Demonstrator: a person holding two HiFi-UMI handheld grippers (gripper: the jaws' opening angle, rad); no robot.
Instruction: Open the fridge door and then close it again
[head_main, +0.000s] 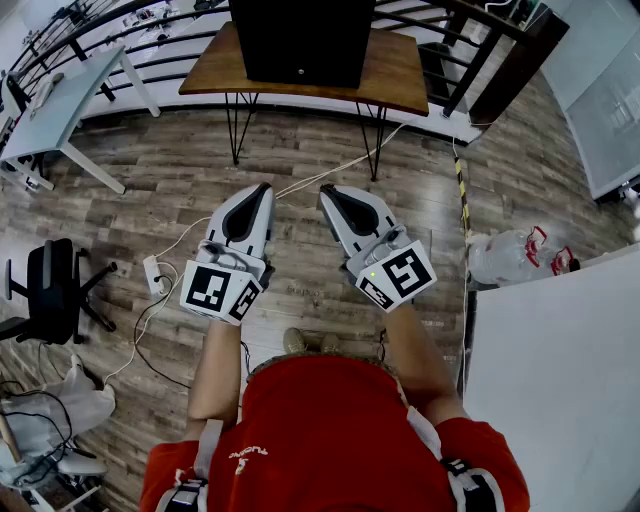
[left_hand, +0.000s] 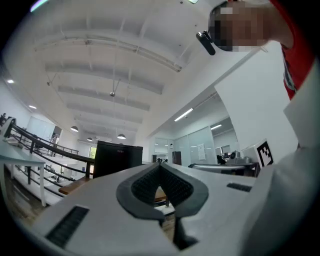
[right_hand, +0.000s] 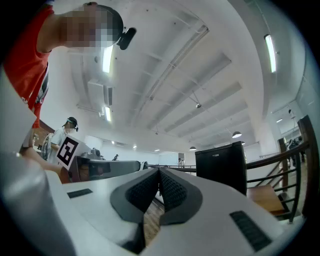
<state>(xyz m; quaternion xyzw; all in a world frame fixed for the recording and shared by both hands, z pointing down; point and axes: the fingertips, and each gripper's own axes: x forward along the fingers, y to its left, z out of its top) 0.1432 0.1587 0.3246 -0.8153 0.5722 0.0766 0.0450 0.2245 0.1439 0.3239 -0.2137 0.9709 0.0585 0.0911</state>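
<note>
A small black fridge (head_main: 300, 40) stands on a wooden table (head_main: 395, 75) ahead of me, its door closed; it also shows in the left gripper view, fridge (left_hand: 117, 157), and in the right gripper view, fridge (right_hand: 221, 167). My left gripper (head_main: 262, 190) and right gripper (head_main: 326, 192) are held side by side in front of my chest, well short of the table. Both point slightly upward toward the fridge. Both are shut with nothing between their jaws, as seen at the left gripper (left_hand: 160, 167) and right gripper (right_hand: 159, 172).
A black railing (head_main: 150, 50) runs behind the table. A light desk (head_main: 50, 105) and a black office chair (head_main: 50, 290) are at the left. A power strip with cables (head_main: 155, 275) lies on the wood floor. A white surface (head_main: 560, 370) fills the right.
</note>
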